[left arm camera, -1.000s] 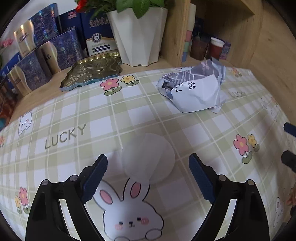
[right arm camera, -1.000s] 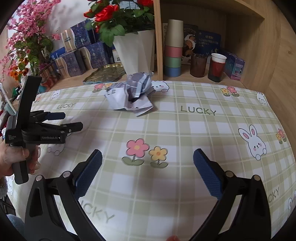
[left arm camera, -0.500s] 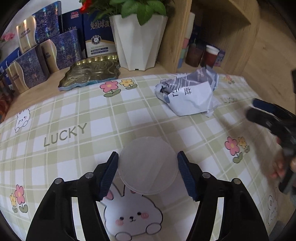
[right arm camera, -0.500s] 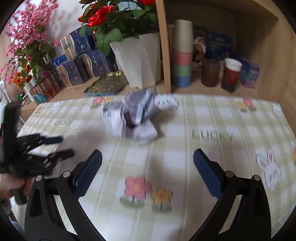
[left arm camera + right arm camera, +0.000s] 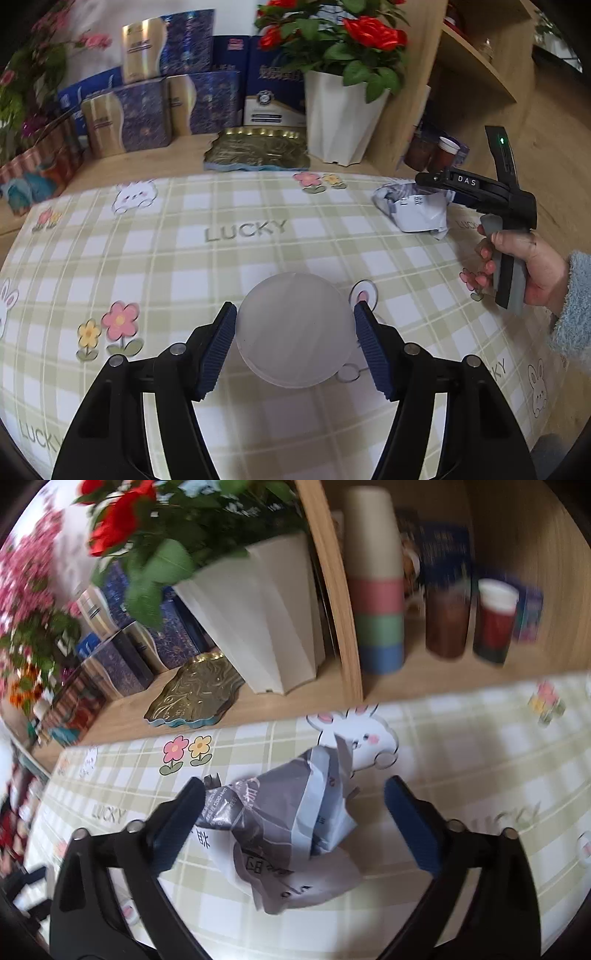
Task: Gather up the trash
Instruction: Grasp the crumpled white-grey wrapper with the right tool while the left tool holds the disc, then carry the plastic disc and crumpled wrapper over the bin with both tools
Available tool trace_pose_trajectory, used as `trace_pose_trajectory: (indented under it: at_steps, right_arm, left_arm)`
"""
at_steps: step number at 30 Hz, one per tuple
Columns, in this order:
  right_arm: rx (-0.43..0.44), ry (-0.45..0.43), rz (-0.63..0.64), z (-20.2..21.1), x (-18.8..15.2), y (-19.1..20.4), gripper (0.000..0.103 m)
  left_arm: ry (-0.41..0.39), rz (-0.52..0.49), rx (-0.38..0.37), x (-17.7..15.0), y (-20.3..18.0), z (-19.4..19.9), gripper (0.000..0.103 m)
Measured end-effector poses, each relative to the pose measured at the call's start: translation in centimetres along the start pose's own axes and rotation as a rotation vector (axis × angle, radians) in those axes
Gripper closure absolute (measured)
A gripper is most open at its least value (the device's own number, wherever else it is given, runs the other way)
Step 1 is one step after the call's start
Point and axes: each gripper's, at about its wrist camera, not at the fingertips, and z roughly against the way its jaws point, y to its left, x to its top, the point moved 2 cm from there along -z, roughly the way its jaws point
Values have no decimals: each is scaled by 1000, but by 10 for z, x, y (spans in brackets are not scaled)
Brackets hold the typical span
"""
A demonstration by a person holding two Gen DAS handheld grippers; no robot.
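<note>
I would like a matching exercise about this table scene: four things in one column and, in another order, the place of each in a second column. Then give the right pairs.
Things
1. round frosted translucent plastic lid
2. crumpled grey and white printed paper
3. gold embossed metal tray
4. stack of pastel paper cups

Places
A. inside the wooden shelf compartment
B. between the pads of the left gripper
C. on the wooden ledge beside the white ribbed flower pot
D. on the checked tablecloth, between the closing jaws of the right gripper

Pairs: 1-B, 2-D, 3-C, 4-A
</note>
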Motion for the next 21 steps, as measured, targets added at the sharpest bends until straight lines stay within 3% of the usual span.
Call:
trace_pose_trajectory:
  at_steps: [1, 5, 12, 21]
  right_arm:
    - [9, 14, -20, -1, -2, -1, 51]
    - [26, -37, -14, 24, -15, 5, 63]
    - [63, -50, 8, 75, -48, 15, 66]
    - [127, -4, 122, 147, -88, 45, 66]
  left_arm:
    - [-4, 4, 8, -2, 3, 4, 39]
    - [-30, 34, 0, -9, 7, 21, 39]
    - [-68, 44, -20, -28, -7, 61, 39]
    - [-51, 32, -32, -62, -38, 113, 39]
